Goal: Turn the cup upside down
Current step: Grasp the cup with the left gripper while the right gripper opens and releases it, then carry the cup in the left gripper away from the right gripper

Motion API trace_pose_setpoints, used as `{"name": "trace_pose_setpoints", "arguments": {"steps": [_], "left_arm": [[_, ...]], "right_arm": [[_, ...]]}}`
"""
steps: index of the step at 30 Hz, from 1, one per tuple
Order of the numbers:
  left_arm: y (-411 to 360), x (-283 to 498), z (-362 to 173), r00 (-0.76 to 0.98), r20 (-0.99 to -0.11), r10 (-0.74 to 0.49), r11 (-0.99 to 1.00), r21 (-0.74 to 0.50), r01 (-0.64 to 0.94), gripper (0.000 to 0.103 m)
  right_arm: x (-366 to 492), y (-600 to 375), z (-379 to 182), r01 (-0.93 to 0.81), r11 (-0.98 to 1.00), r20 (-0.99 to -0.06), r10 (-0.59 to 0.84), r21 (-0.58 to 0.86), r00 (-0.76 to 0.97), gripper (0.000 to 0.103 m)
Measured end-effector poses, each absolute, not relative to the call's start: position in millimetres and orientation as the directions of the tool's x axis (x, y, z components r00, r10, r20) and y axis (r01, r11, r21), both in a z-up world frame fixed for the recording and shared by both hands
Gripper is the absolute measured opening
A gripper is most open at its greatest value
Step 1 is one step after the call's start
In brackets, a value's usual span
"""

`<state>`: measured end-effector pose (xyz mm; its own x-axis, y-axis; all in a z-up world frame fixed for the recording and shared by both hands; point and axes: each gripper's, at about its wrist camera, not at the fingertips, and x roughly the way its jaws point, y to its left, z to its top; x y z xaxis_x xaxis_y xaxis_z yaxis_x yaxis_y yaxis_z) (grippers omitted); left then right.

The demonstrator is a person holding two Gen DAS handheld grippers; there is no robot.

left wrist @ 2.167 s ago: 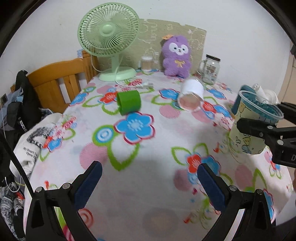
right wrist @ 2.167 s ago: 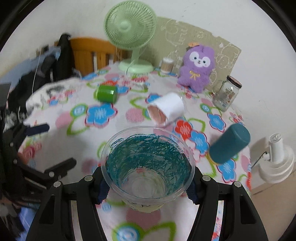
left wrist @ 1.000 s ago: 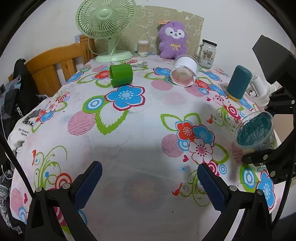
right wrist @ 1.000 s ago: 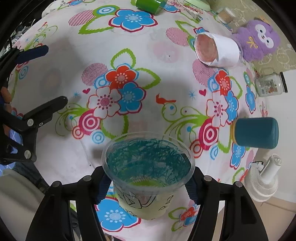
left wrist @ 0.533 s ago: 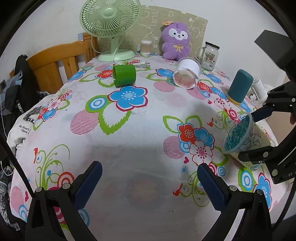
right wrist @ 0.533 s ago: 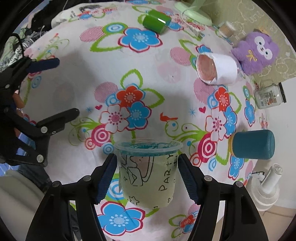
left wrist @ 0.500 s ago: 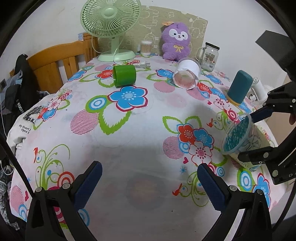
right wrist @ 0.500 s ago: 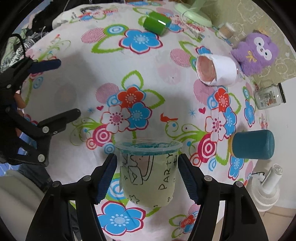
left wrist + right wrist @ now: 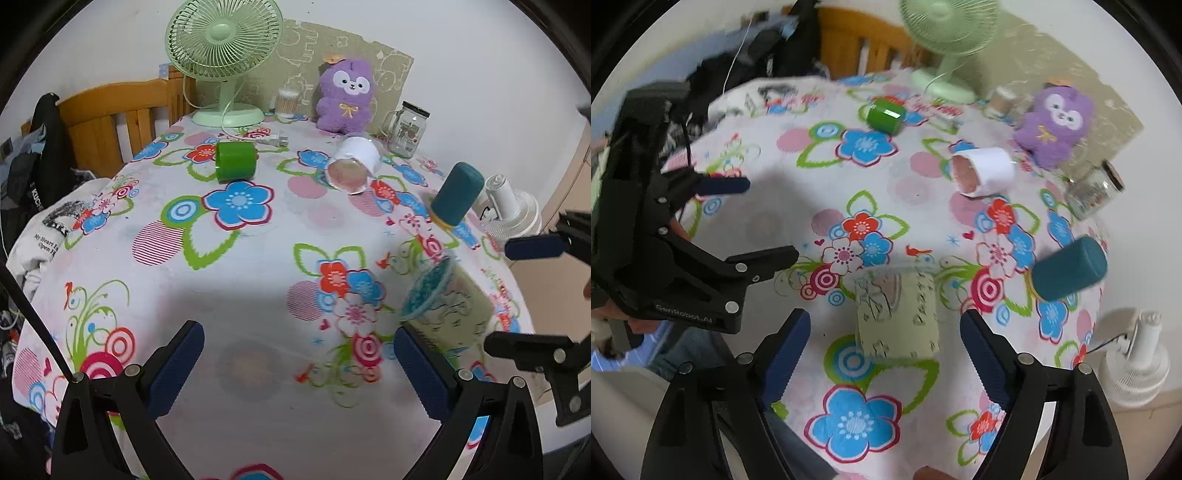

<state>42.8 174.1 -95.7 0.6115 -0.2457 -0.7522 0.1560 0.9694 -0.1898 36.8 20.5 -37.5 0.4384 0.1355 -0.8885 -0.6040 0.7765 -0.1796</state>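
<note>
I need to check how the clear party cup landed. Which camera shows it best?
Right wrist: the clear party cup sits centred between the open right gripper fingers, ungripped. Left wrist shows it blurred, partly hidden, mouth toward the left.

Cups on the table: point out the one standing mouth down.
The teal cup, near the right edge. The green cup, white cup and clear cup are tipped sideways.

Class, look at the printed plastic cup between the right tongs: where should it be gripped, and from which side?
Grip the printed cup across its side wall, mid-length, coming from its base end. It seems tipped over with its mouth pointing away, and the open right tongs straddle both sides.
</note>
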Motion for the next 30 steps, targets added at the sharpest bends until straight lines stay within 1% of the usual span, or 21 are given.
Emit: {"name": "trace_pose_setpoints", "arguments": {"steps": [8,16,22,24,30], "left_arm": [[142,33,-78,0.588,-0.754,-0.292,0.956,-0.243,0.162,0.103],[100,27,-71,0.551,-0.766,-0.329,0.942,-0.303,0.142,0.103],[74,36,-80,0.496,-0.798,-0.342,0.934,-0.347,0.086,0.103],[67,43,-85,0.47,-0.805,-0.363,0.921,-0.385,0.054,0.103],[57,64,-97,0.412,-0.82,-0.397,0.877,-0.471,-0.092,0.103]], "right_arm": [[10,-35,-29,-0.541,0.827,-0.834,0.186,-0.153,0.52,0.087],[-14,-108,-41,-0.498,0.862,-0.788,0.242,-0.093,0.566,0.087],[-23,-150,-59,-0.455,0.89,-0.765,0.27,-0.034,0.585,0.087],[-26,-159,-64,-0.449,0.893,-0.759,0.281,-0.016,0.587,0.087],[-31,-174,-75,-0.456,0.89,-0.733,0.317,0.011,0.602,0.087]]}}
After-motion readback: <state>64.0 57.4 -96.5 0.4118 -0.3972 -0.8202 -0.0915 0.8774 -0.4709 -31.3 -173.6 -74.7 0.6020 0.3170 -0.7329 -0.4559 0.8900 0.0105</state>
